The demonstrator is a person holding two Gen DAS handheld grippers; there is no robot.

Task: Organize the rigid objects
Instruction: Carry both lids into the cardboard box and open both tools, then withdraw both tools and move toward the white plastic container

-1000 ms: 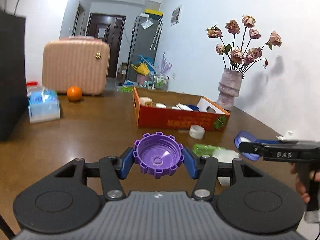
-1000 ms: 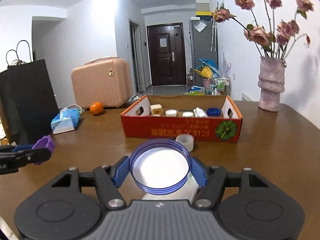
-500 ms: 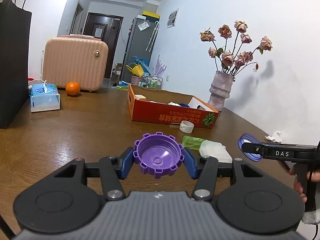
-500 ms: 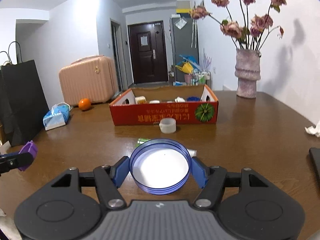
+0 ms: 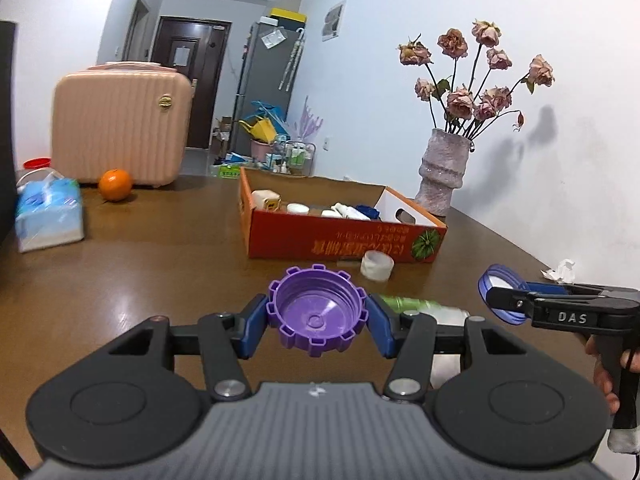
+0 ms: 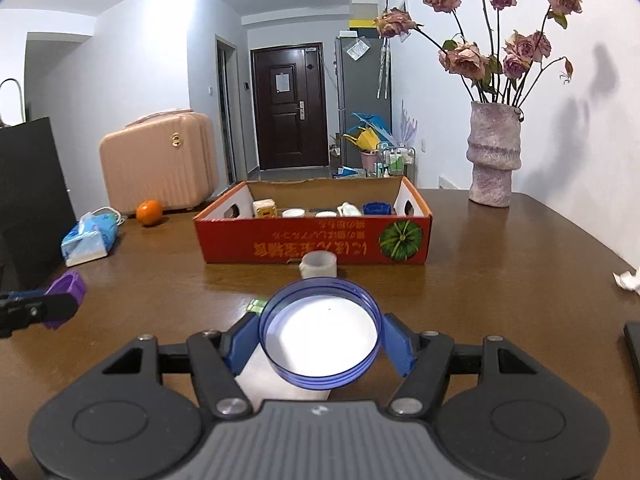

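Note:
My left gripper (image 5: 318, 324) is shut on a purple notched cap (image 5: 318, 310), held hollow side up above the table. My right gripper (image 6: 320, 336) is shut on a round blue lid with a white inside (image 6: 320, 330). Ahead of both stands a red cardboard box (image 5: 340, 242) holding several small items. A translucent tape roll (image 5: 376, 265) lies in front of the box, and a green bottle (image 5: 416, 306) lies just behind my left fingers. The right gripper with its blue lid (image 5: 502, 292) shows at the right of the left wrist view; the purple cap (image 6: 66, 290) shows at the left of the right wrist view.
On the brown table (image 6: 500, 272) stand a vase of dried roses (image 6: 494, 160) at the back right, a pink suitcase (image 5: 118, 128), an orange (image 5: 115, 185) and a tissue pack (image 5: 48, 214) at the left. A black bag (image 6: 28, 196) is at far left, crumpled paper (image 6: 628, 280) at right.
Both grippers pulled back from the box half a second ago and have come forward towards it again. Each keeps its hold on its lid.

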